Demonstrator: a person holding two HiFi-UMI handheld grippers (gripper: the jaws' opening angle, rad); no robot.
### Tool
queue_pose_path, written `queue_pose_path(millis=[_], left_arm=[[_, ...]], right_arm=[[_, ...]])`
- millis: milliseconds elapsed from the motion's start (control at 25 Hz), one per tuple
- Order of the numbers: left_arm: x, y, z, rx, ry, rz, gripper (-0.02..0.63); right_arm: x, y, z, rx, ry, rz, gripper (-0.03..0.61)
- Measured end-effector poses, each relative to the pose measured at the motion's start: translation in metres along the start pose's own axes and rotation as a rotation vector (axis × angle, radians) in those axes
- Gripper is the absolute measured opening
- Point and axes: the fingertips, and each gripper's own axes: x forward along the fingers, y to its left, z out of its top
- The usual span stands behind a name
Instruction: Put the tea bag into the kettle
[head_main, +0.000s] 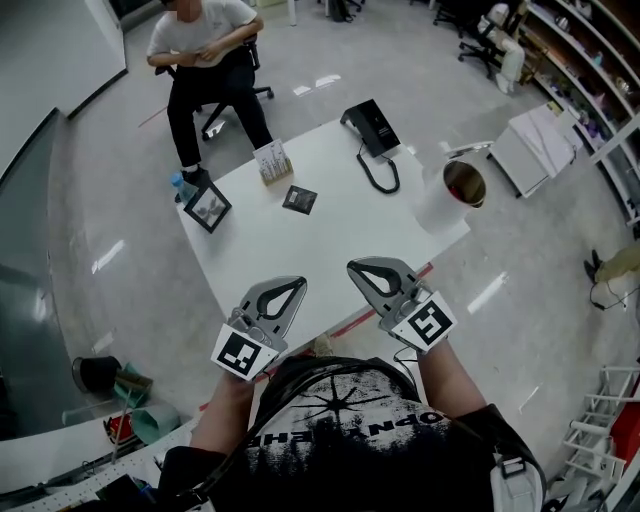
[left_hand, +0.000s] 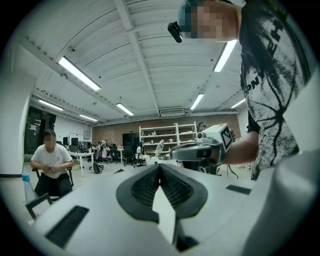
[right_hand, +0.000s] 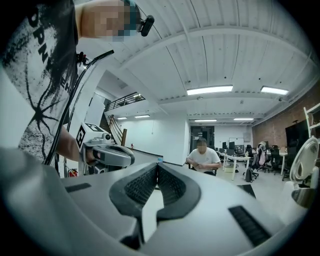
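Observation:
In the head view a dark square tea bag packet (head_main: 299, 200) lies flat near the middle of the white table (head_main: 330, 250). The white kettle (head_main: 455, 190) stands at the table's right edge with its lid open and a dark inside; its rim also shows at the right edge of the right gripper view. My left gripper (head_main: 296, 284) and right gripper (head_main: 357, 268) hover side by side over the near table edge, well short of the packet. Both are shut with nothing between the jaws, as the left gripper view (left_hand: 160, 167) and right gripper view (right_hand: 157, 167) confirm.
A black base with a coiled cord (head_main: 372, 135) sits at the far side of the table. A small box (head_main: 273, 160) and a black picture frame (head_main: 208, 207) stand at the far left. A person (head_main: 205, 50) sits on a chair beyond the table.

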Motion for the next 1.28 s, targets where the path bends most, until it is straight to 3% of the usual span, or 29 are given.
queue_pose_path(millis=[480,800,1160,1280], left_arm=[[0.013,0.058,-0.019,-0.050,-0.004,-0.013,0.012],[0.028,0.074,-0.034,-0.092,0.023,-0.007,0.012],[0.051,0.097,-0.052,-0.113,0.072,0.104,0.012],[0.055,0.105,-0.056,-0.142,0.085,0.159,0.012]], right_arm=[[0.060,-0.037,-0.026,-0.011,0.080,-0.012,0.011],[0.078,-0.064,-0.049,-0.012,0.164,0.009,0.011],[0.107,-0.110,-0.099,0.066,0.245,0.080,0.018],[0.123,-0.121,-0.121,0.083,0.300,0.126,0.092]])
